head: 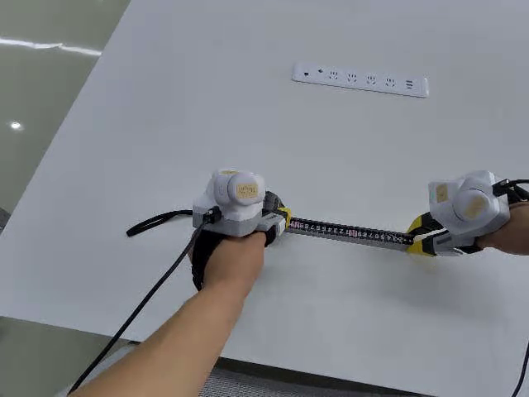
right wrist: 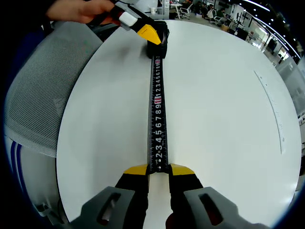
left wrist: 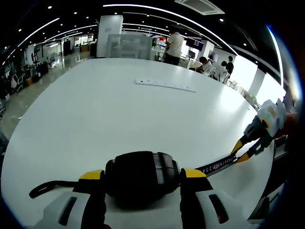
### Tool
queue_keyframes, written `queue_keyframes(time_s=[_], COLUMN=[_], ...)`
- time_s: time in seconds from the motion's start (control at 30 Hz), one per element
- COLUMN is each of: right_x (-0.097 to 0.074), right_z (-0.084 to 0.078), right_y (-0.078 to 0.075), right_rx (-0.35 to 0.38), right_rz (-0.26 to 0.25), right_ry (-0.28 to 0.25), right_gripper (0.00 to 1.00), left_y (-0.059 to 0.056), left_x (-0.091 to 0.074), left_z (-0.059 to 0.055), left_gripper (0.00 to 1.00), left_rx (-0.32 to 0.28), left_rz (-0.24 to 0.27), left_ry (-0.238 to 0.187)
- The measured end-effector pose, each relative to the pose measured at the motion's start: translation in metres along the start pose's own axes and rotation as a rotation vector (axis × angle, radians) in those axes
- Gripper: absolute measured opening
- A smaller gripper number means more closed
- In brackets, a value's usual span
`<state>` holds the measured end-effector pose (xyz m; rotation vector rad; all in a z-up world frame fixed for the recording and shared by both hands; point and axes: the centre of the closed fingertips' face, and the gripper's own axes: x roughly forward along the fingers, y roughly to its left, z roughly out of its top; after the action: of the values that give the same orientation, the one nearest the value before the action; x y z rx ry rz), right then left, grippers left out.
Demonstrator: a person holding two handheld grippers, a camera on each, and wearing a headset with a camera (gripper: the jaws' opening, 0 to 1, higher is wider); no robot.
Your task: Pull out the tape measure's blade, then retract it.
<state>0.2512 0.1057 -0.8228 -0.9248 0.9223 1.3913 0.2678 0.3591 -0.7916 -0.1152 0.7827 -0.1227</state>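
Covering most of the tape measure case (left wrist: pixel 141 180) in the head view, the left tool (head: pixel 278 222) is closed on it, one yellow tip on each side of the black body. The face of the case cannot be read in any view. The end hook of the blade (right wrist: pixel 157 109) is hidden between the tips of the right tool (right wrist: pixel 158 170), which is nearly fully closed and pinches the blade end. Whether the blade touches the worktop (head: pixel 248 116) or hangs just above it cannot be told.

The blade is extended and straight. In the head view its long axis runs from the case on the left to the right tool on the right, nearly parallel to the near edge of the worktop, and the right end lies slightly nearer to the person. The printed numbers face up.

A black strap (head: pixel 154 221) lies on the worktop to the left of the case. Both tools are held near the near edge, and a grey mesh chair (right wrist: pixel 43 100) is seen just beyond that edge in the right gripper view. Wide bare worktop is seen behind the blade, and a white power strip (head: pixel 360 80) lies well apart, toward the far side.
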Motion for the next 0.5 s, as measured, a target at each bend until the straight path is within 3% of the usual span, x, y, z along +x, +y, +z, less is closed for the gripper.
queue_keyframes(time_s=[0.5], right_x=[0.0010], right_z=[0.0032], right_y=[-0.0009], right_rx=[0.014], right_rz=[-0.001], right_ry=[-0.013], right_gripper=[0.12], left_y=[0.0005], left_x=[-0.0007], left_z=[0.0000], left_gripper=[0.57], left_rx=[0.025], left_rz=[-0.010], left_ry=[-0.009])
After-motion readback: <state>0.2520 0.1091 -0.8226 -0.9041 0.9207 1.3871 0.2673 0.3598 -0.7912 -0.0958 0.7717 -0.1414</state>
